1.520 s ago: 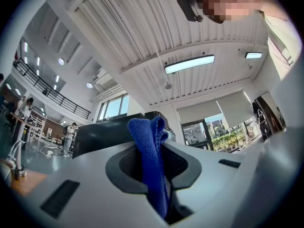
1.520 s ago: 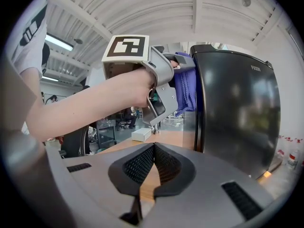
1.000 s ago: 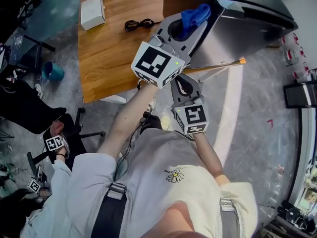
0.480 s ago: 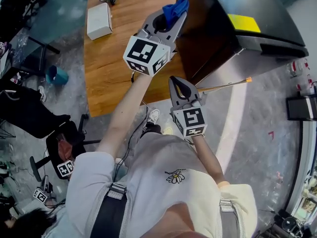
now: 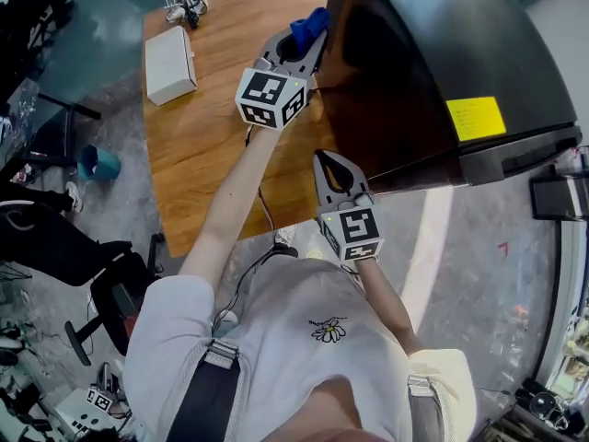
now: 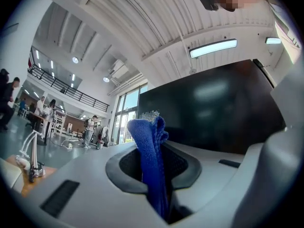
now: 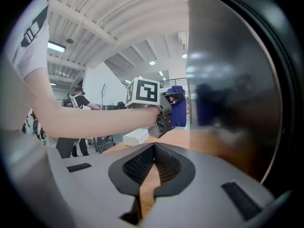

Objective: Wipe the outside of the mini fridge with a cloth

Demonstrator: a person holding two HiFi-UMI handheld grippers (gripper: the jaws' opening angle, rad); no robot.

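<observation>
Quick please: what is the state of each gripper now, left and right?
The left gripper: closed on the blue cloth.
The right gripper: closed, holding nothing.

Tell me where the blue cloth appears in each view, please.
Head view: cloth, upper centre, in the left gripper, beside the fridge.
Left gripper view: cloth, centre, clamped between the jaws.
Right gripper view: cloth, centre, small, past the marker cube.
Shared landmark: the dark fridge wall.
</observation>
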